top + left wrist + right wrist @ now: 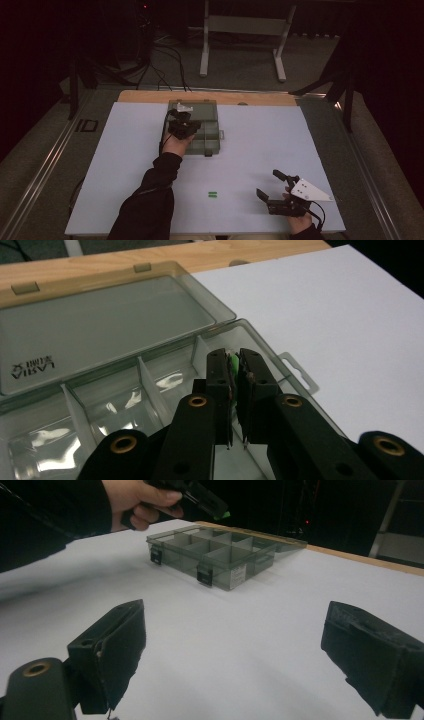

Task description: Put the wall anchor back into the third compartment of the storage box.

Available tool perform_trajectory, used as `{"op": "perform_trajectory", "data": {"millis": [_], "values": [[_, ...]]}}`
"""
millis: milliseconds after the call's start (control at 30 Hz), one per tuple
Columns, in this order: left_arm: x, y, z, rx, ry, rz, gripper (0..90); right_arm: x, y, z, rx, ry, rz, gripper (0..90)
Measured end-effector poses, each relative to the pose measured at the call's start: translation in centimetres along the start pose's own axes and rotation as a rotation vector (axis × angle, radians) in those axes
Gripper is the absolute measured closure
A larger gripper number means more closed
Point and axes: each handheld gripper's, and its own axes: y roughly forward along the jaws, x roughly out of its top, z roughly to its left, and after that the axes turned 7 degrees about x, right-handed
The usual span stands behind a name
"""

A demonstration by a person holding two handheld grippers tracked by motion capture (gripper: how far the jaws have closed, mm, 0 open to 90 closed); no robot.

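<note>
Above the table in the high view, the left gripper [181, 126] hangs over the clear box [207, 142], which sits at about twelve o'clock from the sheet's [125, 165] centre. The right gripper [280, 192] rests near five o'clock, jaws spread wide with nothing between them. A small green piece [213, 194] lies on the sheet at six o'clock, well apart from both.

In the left gripper view, the jaws are clamped on another green piece [233, 363] (only a sliver shows between the pads) above a compartment by the box's right wall; the open lid [100, 325] lies flat beyond.

In the right gripper view, the two jaws stand far apart, and the box [220, 555] sits at twelve o'clock with the left hand [137, 500] above it.
</note>
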Motion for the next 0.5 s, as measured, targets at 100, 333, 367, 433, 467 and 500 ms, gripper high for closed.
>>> {"op": "perform_trajectory", "data": {"millis": [100,333,367,433,467,500], "values": [[-0.2,0.8,0.0,0.013,-0.009,0.020,83.0,0.0,0.0,0.0,0.000,0.001,-0.001,10.8],[-0.4,2.1,0.3,0.042,-0.022,0.073,82.9,-0.1,0.1,-0.1,0.002,0.003,0.003,10.8],[-0.4,2.1,0.3,0.042,-0.022,0.073,82.9,-0.1,0.1,-0.1,0.002,0.003,0.004,10.8],[-0.3,2.3,0.4,0.046,-0.020,0.084,82.9,-0.1,0.1,-0.1,0.004,0.007,0.003,10.8],[-0.3,2.3,0.4,0.046,-0.020,0.084,82.9,-0.1,0.1,-0.1,0.004,0.007,0.003,10.8],[-0.3,2.4,0.4,0.048,-0.021,0.084,82.9,-0.1,0.1,-0.1,0.004,0.007,0.005,10.8]]}}
